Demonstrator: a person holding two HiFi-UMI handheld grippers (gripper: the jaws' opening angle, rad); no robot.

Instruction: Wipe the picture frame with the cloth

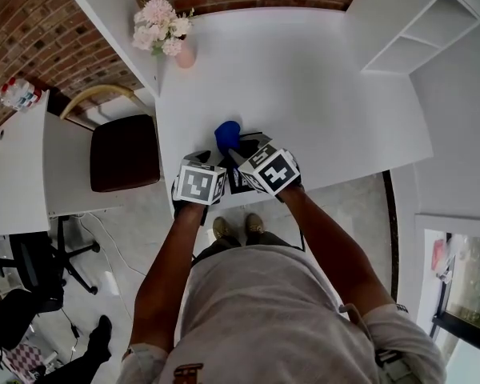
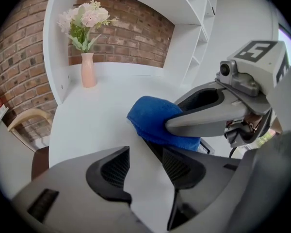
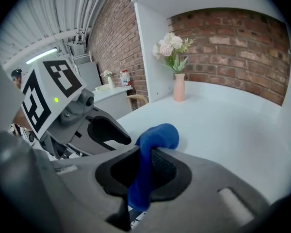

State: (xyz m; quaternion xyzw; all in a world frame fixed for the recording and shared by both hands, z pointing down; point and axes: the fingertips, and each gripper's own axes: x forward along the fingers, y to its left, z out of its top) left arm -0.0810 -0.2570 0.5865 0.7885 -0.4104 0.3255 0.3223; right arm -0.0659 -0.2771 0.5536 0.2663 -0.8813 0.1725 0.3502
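Observation:
My right gripper (image 3: 143, 171) is shut on a blue cloth (image 3: 153, 144), which stands up in a fold between its pads. In the head view the blue cloth (image 1: 228, 134) pokes out just beyond the two marker cubes near the white table's (image 1: 320, 86) front edge. A dark picture frame (image 1: 250, 140) lies flat there, mostly hidden under the grippers. My left gripper (image 2: 144, 169) is open, with only bare table between its fingers. It sits just left of the cloth (image 2: 153, 120) and the right gripper (image 2: 208, 115), with a corner of the frame (image 2: 211, 147) showing beneath.
A pink vase of flowers (image 1: 166, 34) stands at the table's far left corner. White shelves (image 1: 416, 30) rise at the far right. A dark chair (image 1: 124, 152) sits left of the table, beside a second white desk (image 1: 16, 166). Brick wall lies behind.

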